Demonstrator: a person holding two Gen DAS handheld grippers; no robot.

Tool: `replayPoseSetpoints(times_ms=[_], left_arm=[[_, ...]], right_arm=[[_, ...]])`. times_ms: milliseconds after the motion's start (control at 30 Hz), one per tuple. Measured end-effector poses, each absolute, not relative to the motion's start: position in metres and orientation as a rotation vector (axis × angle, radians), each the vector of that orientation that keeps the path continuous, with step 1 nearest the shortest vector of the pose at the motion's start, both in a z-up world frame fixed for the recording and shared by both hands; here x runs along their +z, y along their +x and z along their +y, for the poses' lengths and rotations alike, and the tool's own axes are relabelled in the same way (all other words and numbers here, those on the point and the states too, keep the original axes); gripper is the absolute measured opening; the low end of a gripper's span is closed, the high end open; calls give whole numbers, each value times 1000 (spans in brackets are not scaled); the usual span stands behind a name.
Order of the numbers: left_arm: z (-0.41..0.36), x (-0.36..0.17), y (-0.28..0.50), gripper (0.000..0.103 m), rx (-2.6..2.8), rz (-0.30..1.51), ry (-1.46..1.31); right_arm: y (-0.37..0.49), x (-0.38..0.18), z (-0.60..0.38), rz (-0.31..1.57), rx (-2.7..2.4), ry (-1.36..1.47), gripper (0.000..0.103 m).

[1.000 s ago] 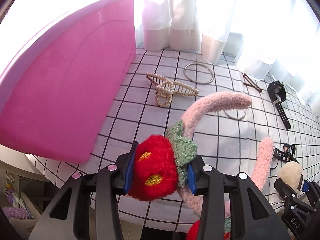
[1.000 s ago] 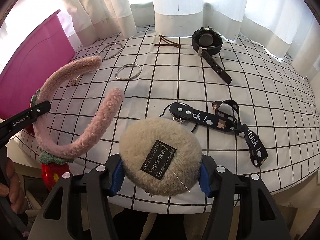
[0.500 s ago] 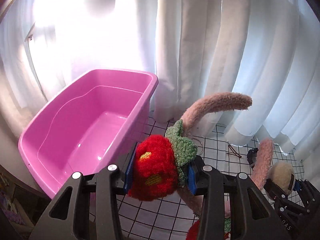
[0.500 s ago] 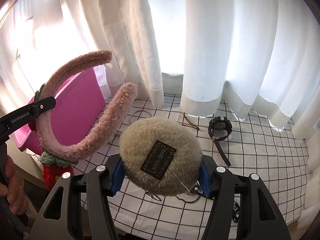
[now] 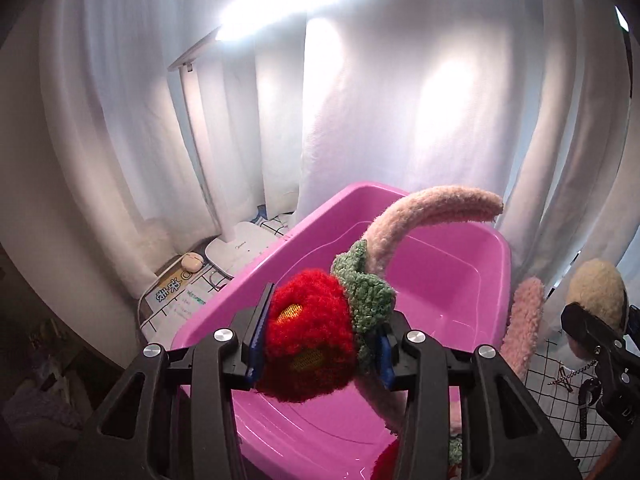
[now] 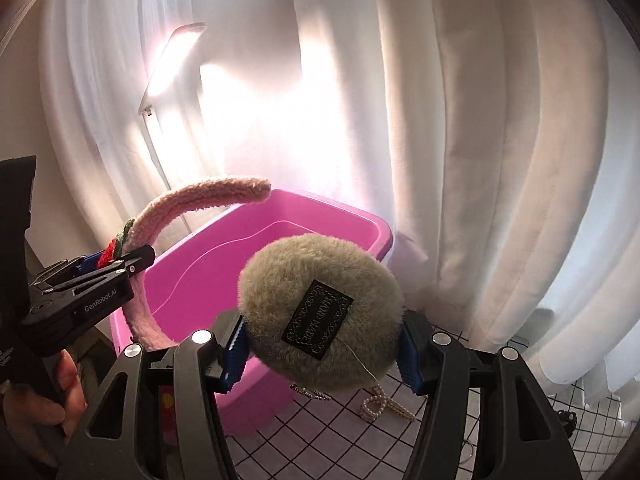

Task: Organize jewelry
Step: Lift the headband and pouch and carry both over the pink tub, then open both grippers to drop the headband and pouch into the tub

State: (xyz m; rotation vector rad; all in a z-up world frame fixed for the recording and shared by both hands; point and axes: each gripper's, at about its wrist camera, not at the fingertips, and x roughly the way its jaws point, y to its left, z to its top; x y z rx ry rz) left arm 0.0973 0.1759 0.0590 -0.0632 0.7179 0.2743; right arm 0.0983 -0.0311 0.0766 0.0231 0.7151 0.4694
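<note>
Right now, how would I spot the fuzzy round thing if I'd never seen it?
Find the big pink tub in front of the white curtains. Just in front of it, the right tool squeezes a beige furry puff between its blue pads. Unlike the long pink fluffy headband beside it, it is round and has a black label stitched on.

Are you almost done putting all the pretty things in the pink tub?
Not yet. The pink tub looks empty. The left gripper holds the fuzzy headband by its red strawberry, and the right gripper holds a furry puff above the tub. A pearl clip still lies on the checked cloth.
</note>
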Motion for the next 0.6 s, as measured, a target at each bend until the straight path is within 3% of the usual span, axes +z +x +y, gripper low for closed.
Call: replayPoseSetpoints(times_ms=[300, 400, 467, 533, 600], left_arm=[[221, 17, 138, 46, 365, 852, -82], [225, 8, 144, 57, 377, 901, -80], [229, 5, 145, 76, 384, 915, -82], [229, 5, 144, 84, 382, 911, -68], [229, 5, 144, 84, 395, 909, -44]], right_arm=[[166, 43, 52, 872, 531, -61, 58], [181, 32, 63, 932, 514, -102, 62], [188, 29, 68, 951, 493, -117, 67], [191, 29, 69, 960, 476, -120, 68], [192, 29, 68, 956, 465, -116, 68]])
